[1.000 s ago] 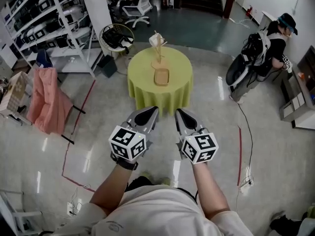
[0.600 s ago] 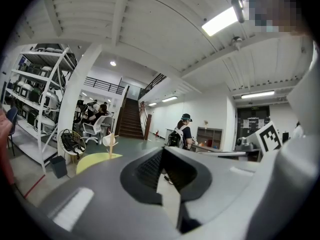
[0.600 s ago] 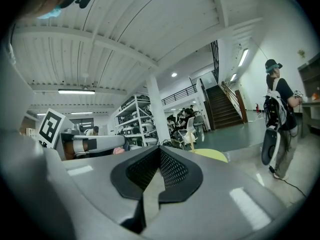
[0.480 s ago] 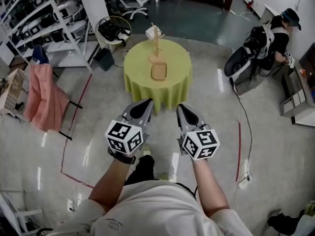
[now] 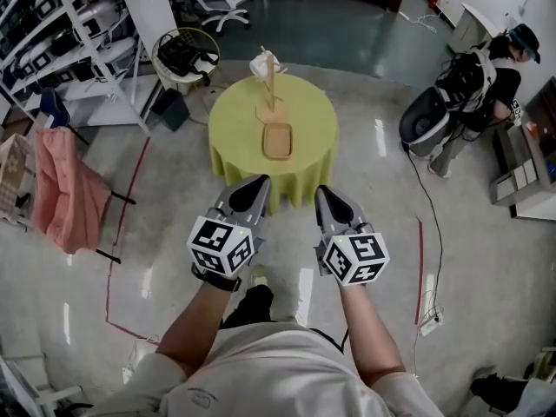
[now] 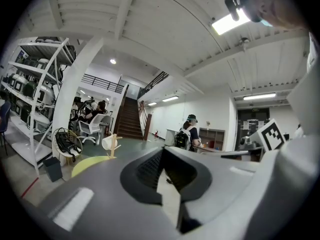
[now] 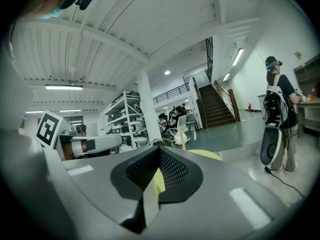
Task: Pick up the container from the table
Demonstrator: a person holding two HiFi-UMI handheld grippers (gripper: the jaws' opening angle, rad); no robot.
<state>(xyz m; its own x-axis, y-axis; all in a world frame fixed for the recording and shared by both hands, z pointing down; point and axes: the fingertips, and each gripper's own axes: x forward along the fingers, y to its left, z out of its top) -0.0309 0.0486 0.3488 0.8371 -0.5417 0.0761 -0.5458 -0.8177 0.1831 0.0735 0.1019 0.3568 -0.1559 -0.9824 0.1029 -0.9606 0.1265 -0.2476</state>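
Observation:
The container, a shallow tan tray (image 5: 277, 141), lies on a round table with a yellow-green cloth (image 5: 233, 133) some way ahead in the head view. Behind it on the table stands a wooden rack with a white cup (image 5: 266, 66). My left gripper (image 5: 255, 185) and right gripper (image 5: 323, 195) are held side by side in front of my body, short of the table and above the floor, both shut with nothing in them. The left gripper view shows its shut gripper (image 6: 162, 153) with the table edge (image 6: 89, 165) beyond; the right gripper (image 7: 159, 156) is likewise shut.
Metal shelving (image 5: 61, 33) and a pink cloth on a rack (image 5: 59, 188) stand at the left. A round chair with a black bag (image 5: 182, 55) is behind the table. A person with a backpack (image 5: 486, 81) stands at a desk (image 5: 521, 168) on the right. Cables cross the floor.
The view has moved forward a little, so the table and tray appear slightly nearer. Both grippers keep the same shut pose in front of me.

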